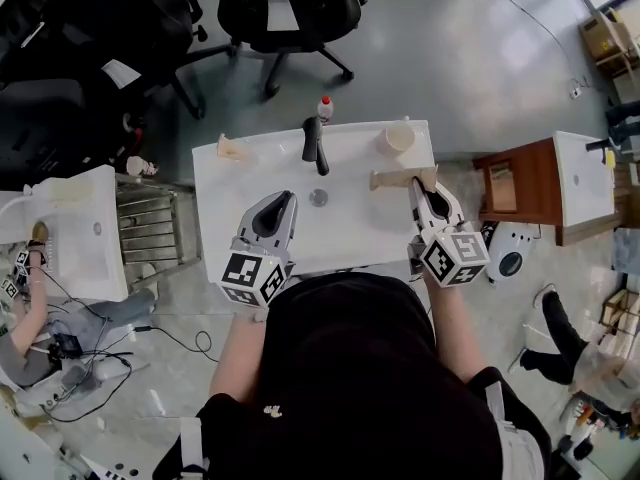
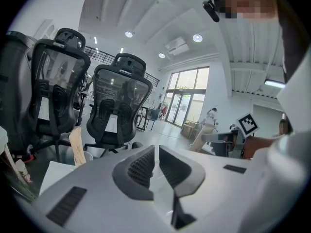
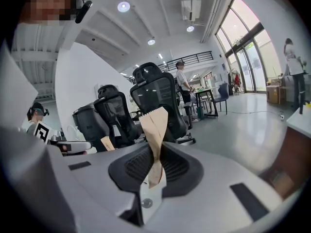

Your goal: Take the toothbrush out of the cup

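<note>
Clamps the paper-wrapped toothbrush (image 1: 395,179) in the right gripper (image 1: 420,190), already clear of the cup (image 1: 399,139) behind it, with the left gripper (image 1: 283,200) closed on nothing; seemingly mid carry-away, next calling for a set-down on the washbasin top (image 1: 350,230).

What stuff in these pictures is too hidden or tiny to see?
- Head view: inside the cup, too small and pale to tell.
- Right gripper view: what the brown paper packet holds; the paper wraps it, and the right gripper, shut on it, covers its lower part.
- Head view: the label on the little bottle, too small to read.
</note>
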### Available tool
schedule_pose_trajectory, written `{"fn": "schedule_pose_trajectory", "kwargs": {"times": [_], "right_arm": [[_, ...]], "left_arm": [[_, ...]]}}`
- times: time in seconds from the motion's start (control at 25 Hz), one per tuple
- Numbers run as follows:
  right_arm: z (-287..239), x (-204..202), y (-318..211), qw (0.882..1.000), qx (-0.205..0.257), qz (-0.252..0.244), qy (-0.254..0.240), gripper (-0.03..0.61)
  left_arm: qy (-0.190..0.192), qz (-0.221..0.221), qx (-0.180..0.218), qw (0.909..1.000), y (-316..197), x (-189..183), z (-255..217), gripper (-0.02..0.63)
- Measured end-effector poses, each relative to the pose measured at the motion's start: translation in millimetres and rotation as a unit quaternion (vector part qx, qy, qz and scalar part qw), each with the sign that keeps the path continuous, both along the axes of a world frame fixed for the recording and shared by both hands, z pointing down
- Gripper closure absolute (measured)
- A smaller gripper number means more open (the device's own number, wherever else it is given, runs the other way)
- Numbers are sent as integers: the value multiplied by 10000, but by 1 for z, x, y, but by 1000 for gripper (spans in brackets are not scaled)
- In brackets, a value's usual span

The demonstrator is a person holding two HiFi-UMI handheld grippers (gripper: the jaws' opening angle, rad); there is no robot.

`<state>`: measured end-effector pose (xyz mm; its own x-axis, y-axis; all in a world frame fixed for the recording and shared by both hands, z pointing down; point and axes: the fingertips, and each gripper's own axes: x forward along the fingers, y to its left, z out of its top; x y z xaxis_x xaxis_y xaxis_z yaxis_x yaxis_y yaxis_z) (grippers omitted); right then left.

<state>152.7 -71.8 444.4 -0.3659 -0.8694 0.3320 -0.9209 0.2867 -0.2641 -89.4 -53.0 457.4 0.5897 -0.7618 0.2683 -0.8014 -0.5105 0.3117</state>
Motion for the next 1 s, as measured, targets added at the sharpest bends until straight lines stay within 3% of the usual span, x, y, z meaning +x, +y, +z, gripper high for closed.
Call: {"fn": "schedule_pose_trajectory", "kwargs": {"times": [0.32,0.72,1.0], "right_arm": [[-1,-17,6,10000,-57,-42,17,520],[3,-33,13,9996,-223,74,130,520],[6,-38,19,9986,-323,353,224,520]], "left_arm": [[-185,-419,-79,9989,-5,-36,19,567],[-316,-1260,-266,9912,-30,-108,49,462],[-485,-1352,-301,9892,-55,-133,67,439]]}}
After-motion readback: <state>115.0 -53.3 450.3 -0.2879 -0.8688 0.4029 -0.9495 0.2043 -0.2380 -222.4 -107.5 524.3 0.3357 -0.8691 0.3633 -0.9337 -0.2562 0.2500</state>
